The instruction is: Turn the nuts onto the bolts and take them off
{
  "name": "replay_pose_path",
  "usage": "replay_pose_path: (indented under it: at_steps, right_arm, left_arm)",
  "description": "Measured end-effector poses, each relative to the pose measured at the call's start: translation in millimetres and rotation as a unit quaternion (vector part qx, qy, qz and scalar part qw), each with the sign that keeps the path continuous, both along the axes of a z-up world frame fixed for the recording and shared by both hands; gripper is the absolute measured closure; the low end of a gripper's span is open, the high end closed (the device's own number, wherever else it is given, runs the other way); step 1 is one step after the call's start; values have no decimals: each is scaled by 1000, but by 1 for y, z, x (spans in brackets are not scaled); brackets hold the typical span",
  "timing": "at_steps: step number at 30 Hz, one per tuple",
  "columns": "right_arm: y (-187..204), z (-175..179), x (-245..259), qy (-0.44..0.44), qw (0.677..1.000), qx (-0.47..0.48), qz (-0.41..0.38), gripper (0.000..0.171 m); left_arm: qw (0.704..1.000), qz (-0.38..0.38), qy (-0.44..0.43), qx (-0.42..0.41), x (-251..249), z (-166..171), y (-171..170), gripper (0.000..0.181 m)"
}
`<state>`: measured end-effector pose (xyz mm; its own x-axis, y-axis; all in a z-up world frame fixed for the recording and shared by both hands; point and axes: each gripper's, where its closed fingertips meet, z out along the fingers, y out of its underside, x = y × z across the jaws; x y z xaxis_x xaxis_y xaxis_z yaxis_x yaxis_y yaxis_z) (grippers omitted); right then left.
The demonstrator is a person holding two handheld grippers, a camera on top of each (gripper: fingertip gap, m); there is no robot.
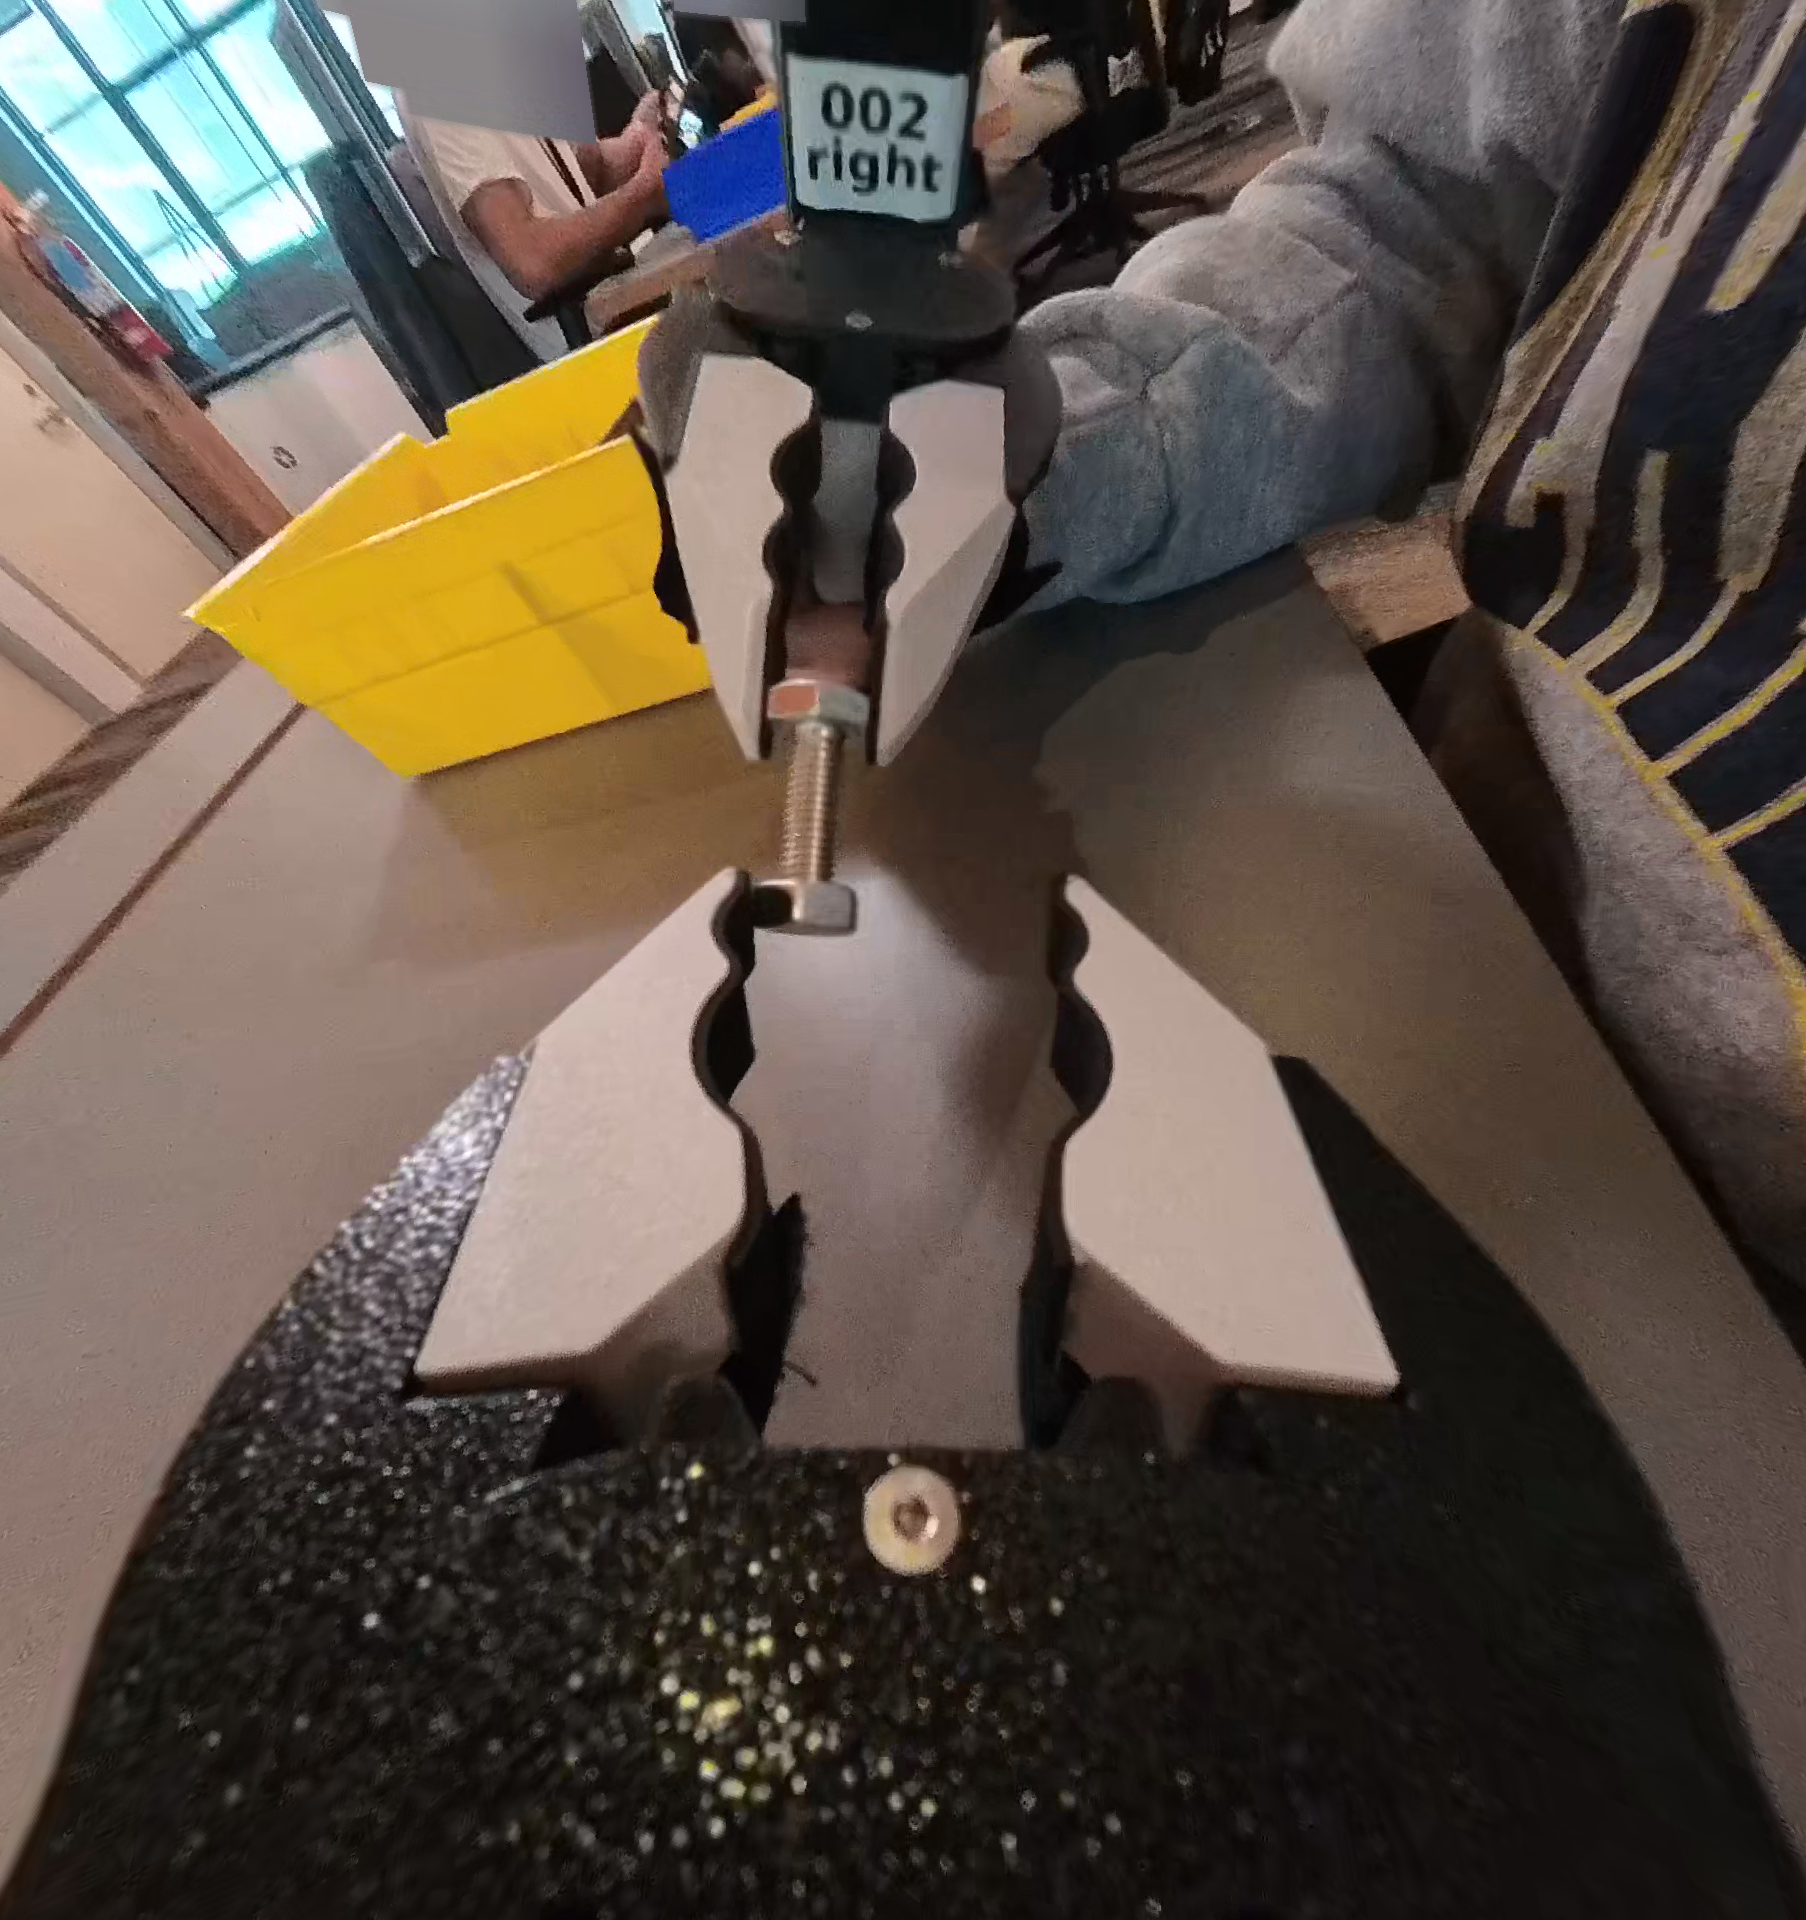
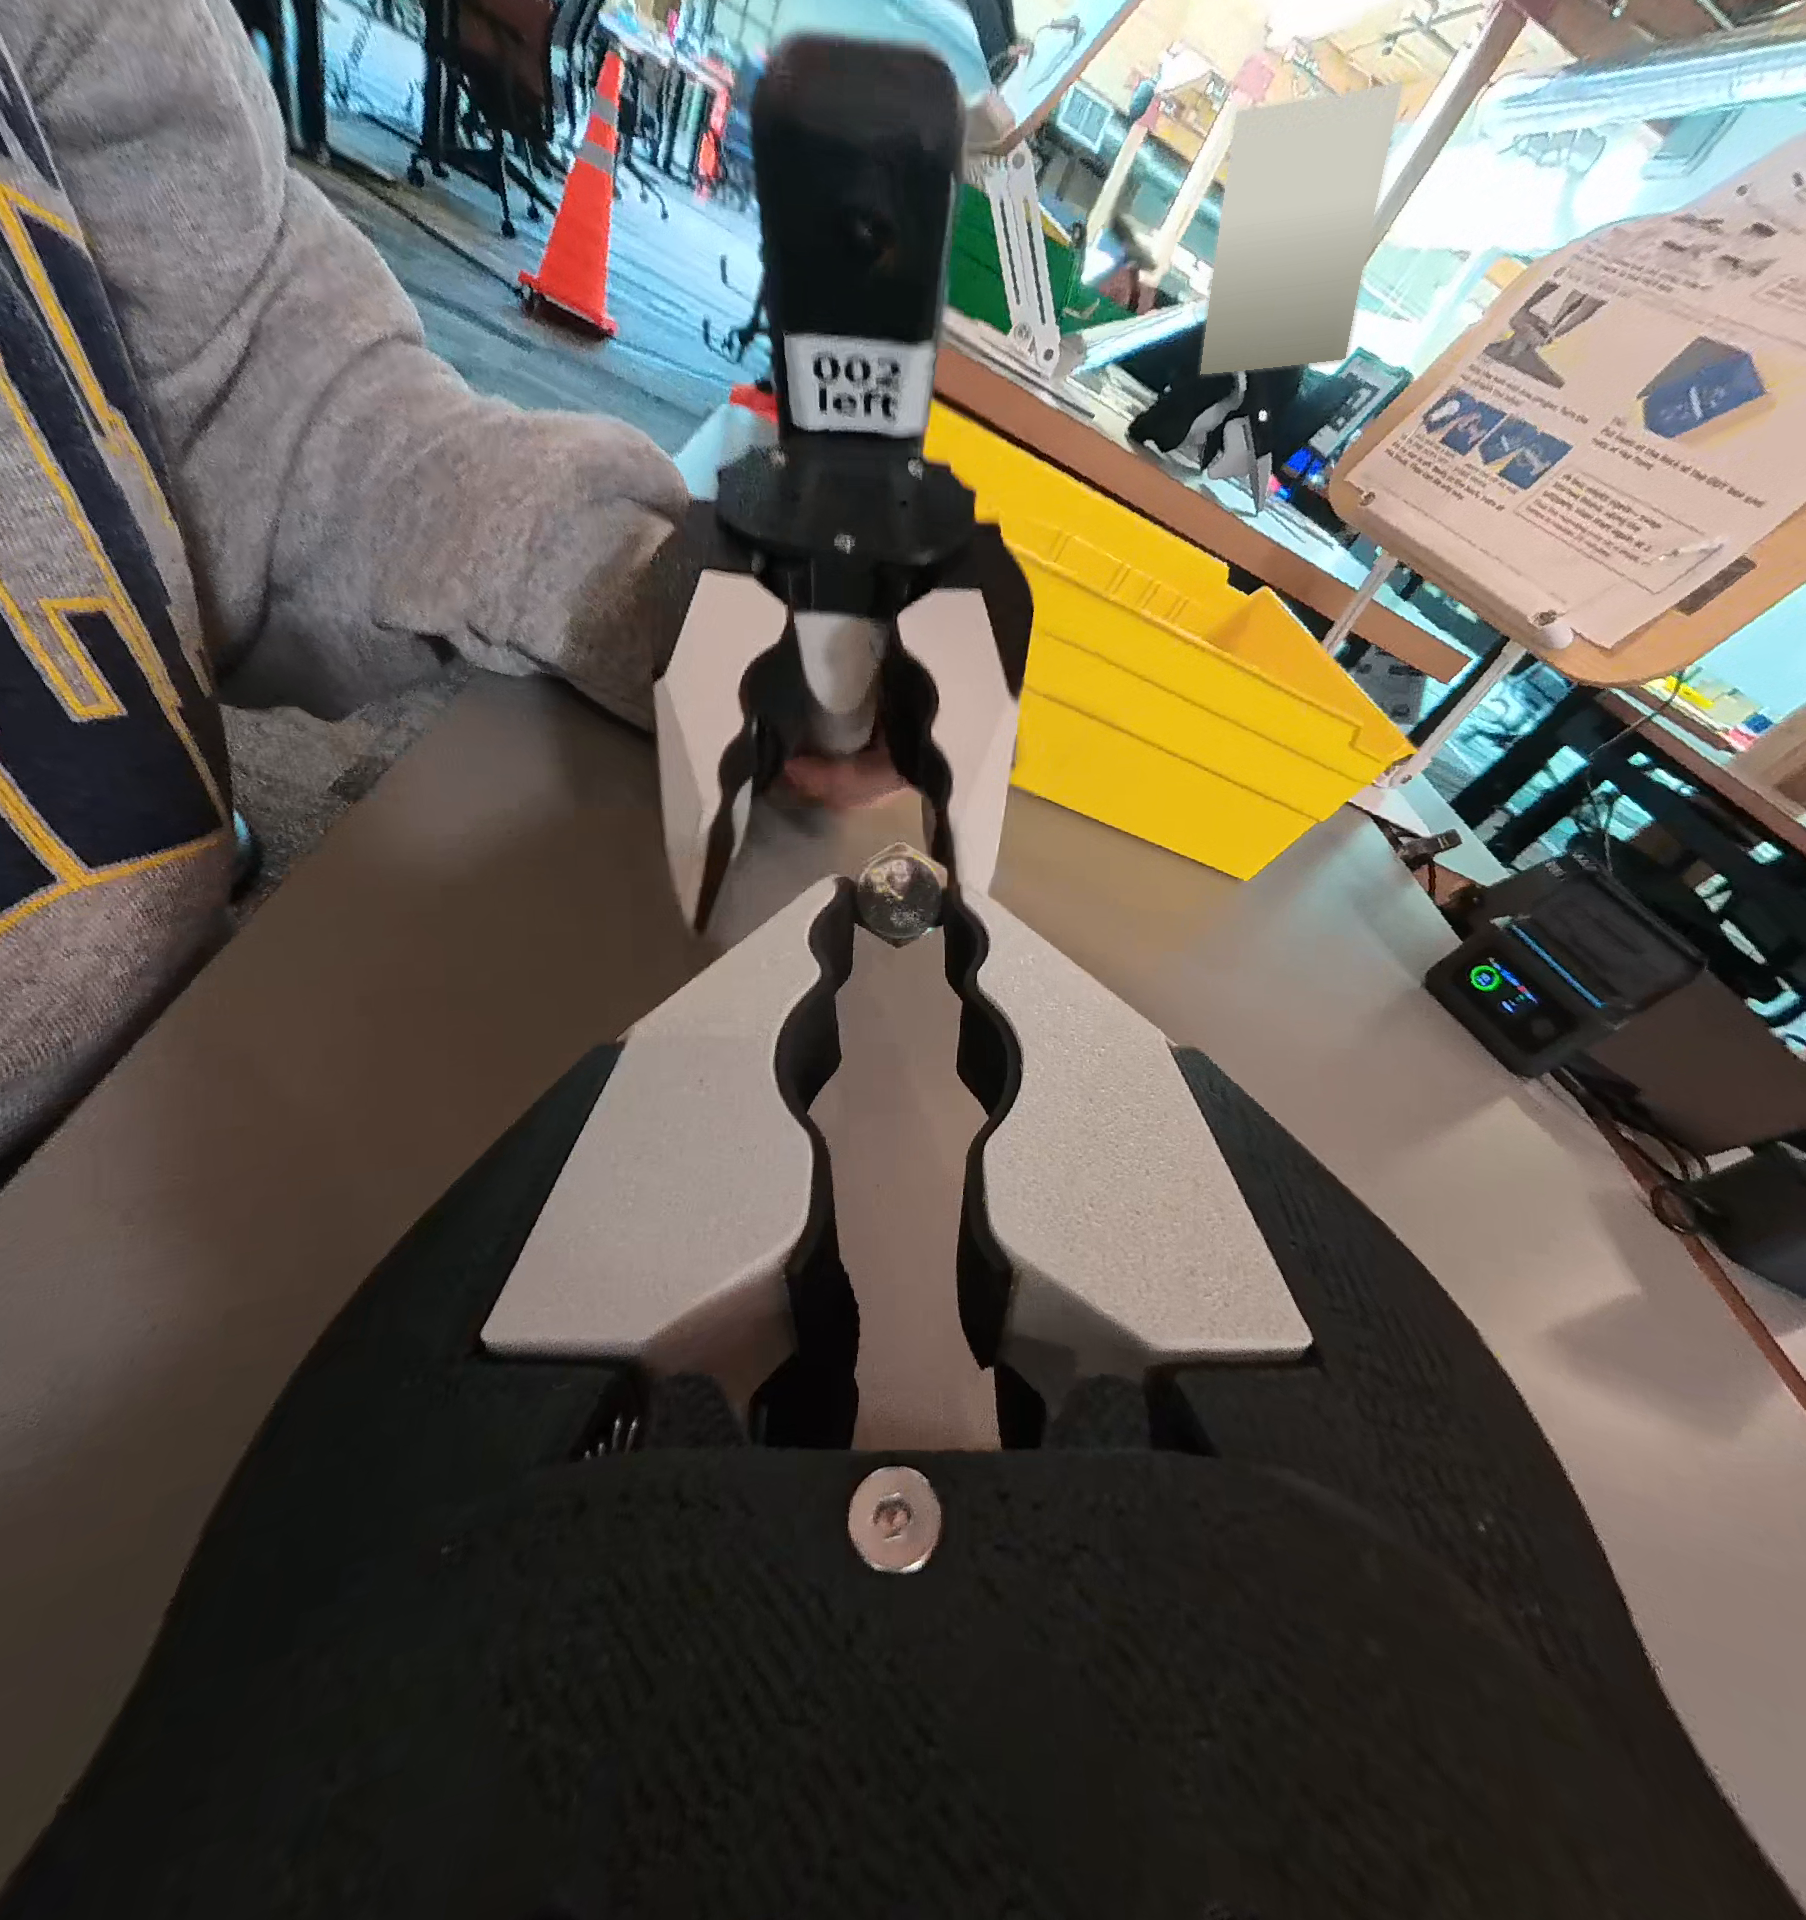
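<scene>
A steel bolt (image 1: 811, 810) points from the right gripper toward my left one, above the table (image 1: 203, 1091). My right gripper (image 2: 897, 904) is shut on the bolt's hex head (image 2: 897, 902); it also shows in the left wrist view (image 1: 816, 743), facing me. A nut (image 1: 805, 906) sits on the bolt's near end. My left gripper (image 1: 899, 894) is open, its jaws wide. The nut lies against the tip of its left finger (image 1: 670, 1039), well apart from the right finger. In the right wrist view the left gripper (image 2: 837, 868) stands open behind the bolt head.
A yellow bin (image 1: 463, 623) stands on the table behind the grippers and also shows in the right wrist view (image 2: 1169, 707). A person's grey sleeve (image 2: 307, 416) rests at the table edge. A small device with a lit screen (image 2: 1543, 987) and cables lie to the right. An instruction board (image 2: 1605, 416) stands beyond. Left and right tips are no more than a few centimetres apart.
</scene>
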<state>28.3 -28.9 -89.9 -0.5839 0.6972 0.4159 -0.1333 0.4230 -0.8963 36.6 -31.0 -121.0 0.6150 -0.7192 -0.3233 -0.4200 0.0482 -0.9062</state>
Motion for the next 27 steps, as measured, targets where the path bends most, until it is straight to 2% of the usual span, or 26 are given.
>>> replay_pose_path:
  at_steps: [2,3,7,10,13,17,20,23,27]
  right_arm:
    - [-4,5,-1,3,1000,-18,8,156]
    - [-4,6,-1,2,1000,-26,11,156]
    - [-9,5,1,-5,999,-40,25,156]
    - [-7,2,-2,-13,999,-38,20,156]
    - [1,-7,-7,-61,995,-74,7,155]
    - [7,-22,-14,-168,975,-146,-8,141]
    - [6,-30,-17,-217,961,-172,-12,143]
    - [9,-32,-19,-227,957,-178,-21,155]
    - [10,-35,-19,-237,954,-180,-27,153]
  left_arm:
    - [1000,-5,3,-30,5,-7,4,123]
    - [1000,1,10,-22,5,-6,5,127]
    - [999,30,-2,30,-6,10,7,165]
    - [999,45,5,21,-9,7,9,165]
    - [996,78,45,23,-17,1,15,165]
    - [973,133,178,58,-33,-13,22,165]
    - [955,147,246,81,-36,-19,25,165]
    - [948,149,265,92,-35,-19,25,165]
    - [943,158,275,98,-37,-18,26,165]
